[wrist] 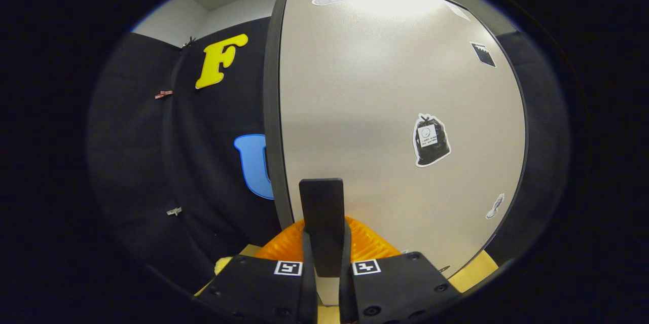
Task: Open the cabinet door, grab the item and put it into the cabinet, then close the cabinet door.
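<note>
The cabinet door (385, 111) is a large pale grey panel with a dark rim, and it stands close in front of me. Its black upright handle (321, 207) sticks out near the door's left edge. My gripper (324, 245) is shut on this handle, with both fingers pressing its lower part from either side. I cannot tell whether the door is ajar. A small pale yellow thing (223, 264) peeks out low down, just left of the left finger, and most of it is hidden.
Stickers dot the door, among them a black bag-shaped one (431, 140) to the right of the handle. The booth's black cloth wall (203, 162) hangs left of the door's edge. A light wooden surface (474, 273) shows below the door at the right.
</note>
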`<move>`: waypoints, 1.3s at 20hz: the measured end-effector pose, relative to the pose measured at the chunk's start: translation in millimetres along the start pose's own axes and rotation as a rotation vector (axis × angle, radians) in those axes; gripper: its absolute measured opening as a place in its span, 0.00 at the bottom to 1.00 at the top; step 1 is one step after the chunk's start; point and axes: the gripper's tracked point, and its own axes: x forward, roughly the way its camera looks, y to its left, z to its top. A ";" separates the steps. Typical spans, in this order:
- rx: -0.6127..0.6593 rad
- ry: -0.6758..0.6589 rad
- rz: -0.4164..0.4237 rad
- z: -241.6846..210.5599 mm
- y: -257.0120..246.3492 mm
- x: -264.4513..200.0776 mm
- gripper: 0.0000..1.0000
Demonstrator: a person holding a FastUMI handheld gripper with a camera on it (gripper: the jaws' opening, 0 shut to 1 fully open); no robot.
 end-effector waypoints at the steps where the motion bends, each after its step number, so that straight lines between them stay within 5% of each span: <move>1: -0.001 0.009 0.012 -0.5 0.2 -2.5 0.15; 11: 0.008 0.004 0.050 6.6 -0.1 -43.6 0.15; 26: -0.010 -0.015 0.052 6.7 -64.1 -154.0 0.15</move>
